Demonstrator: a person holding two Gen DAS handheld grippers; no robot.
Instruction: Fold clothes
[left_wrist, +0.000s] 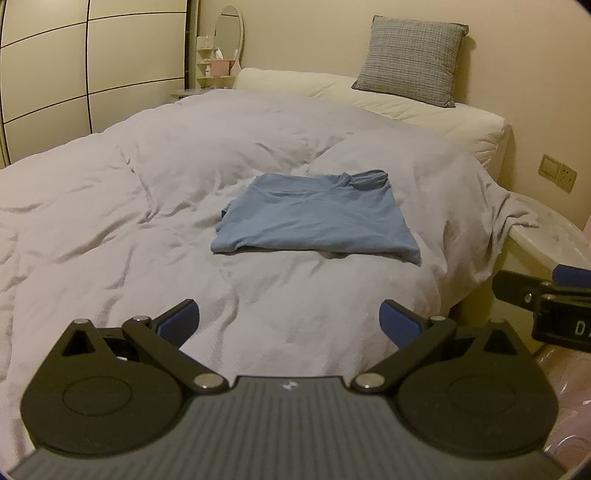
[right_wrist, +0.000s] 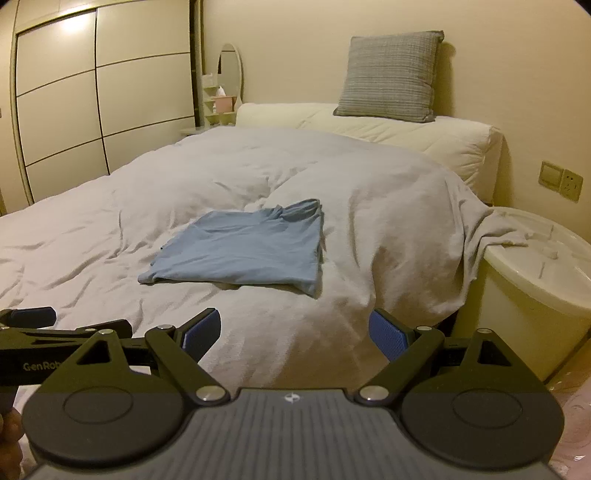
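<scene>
A light blue shirt (left_wrist: 317, 218) lies folded into a rough rectangle on the pale grey duvet (left_wrist: 129, 221), its collar at the far right corner. In the right wrist view the same shirt (right_wrist: 243, 251) sits left of centre on the duvet (right_wrist: 369, 206). My left gripper (left_wrist: 290, 325) is open, well short of the shirt's near edge, nothing between its blue pads. My right gripper (right_wrist: 295, 334) is open too, also empty and apart from the shirt. Each gripper shows at the edge of the other's view: the right gripper (left_wrist: 546, 291), the left gripper (right_wrist: 37, 325).
A grey checked cushion (left_wrist: 410, 59) leans on the wall above a cream pillow (left_wrist: 369, 99). A white round bedside table (right_wrist: 535, 277) stands right of the bed, with a corner of duvet draped on it. A wardrobe (left_wrist: 48, 74) fills the far left, with a mirror and shelves (left_wrist: 225, 48) beside it.
</scene>
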